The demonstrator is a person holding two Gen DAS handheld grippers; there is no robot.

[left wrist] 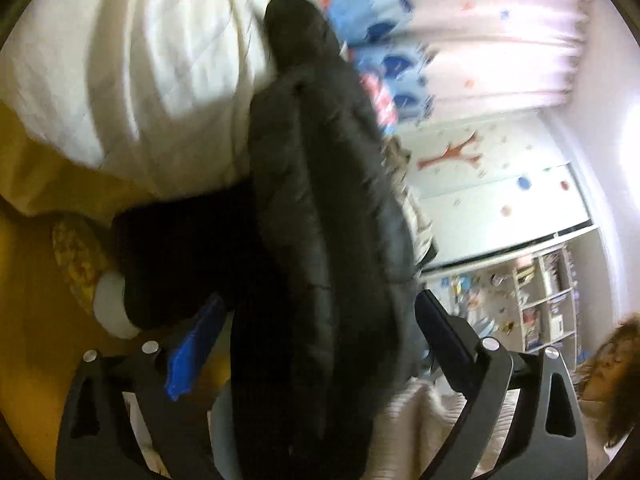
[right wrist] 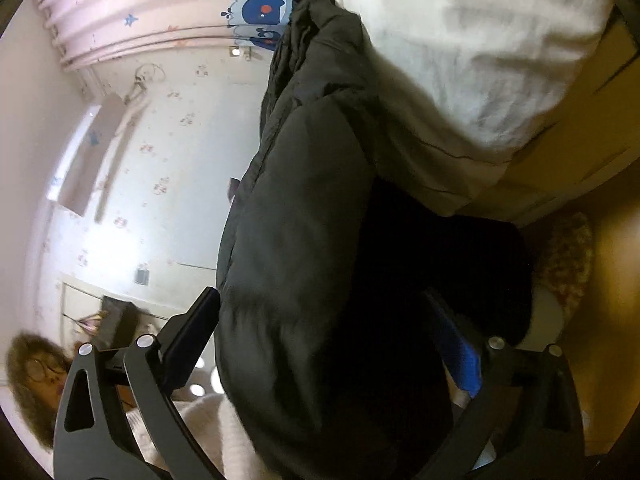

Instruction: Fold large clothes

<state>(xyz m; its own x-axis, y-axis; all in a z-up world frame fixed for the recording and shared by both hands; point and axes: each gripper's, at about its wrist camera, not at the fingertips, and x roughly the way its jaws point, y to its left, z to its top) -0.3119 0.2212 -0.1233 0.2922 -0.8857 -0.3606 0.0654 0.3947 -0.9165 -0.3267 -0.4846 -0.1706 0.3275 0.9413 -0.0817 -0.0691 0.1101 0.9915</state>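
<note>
A large dark grey padded jacket [left wrist: 320,220] hangs lifted in the air beside a bed with a white quilt [left wrist: 132,72]. My left gripper [left wrist: 316,320] has a thick fold of the jacket between its fingers and is shut on it. The jacket also fills the middle of the right wrist view [right wrist: 304,240], where my right gripper [right wrist: 328,332] is shut on another thick fold. Both pairs of fingers stand wide apart around the bulky fabric. The jacket's lower end is hidden.
The white quilt [right wrist: 460,60] covers a bed on a yellow wooden floor [left wrist: 28,300]. A patterned slipper [left wrist: 80,264] lies on the floor. Whale-print curtains [right wrist: 260,4] hang behind. A bookshelf [left wrist: 540,300] stands by the wall. The person's head [right wrist: 36,376] is near.
</note>
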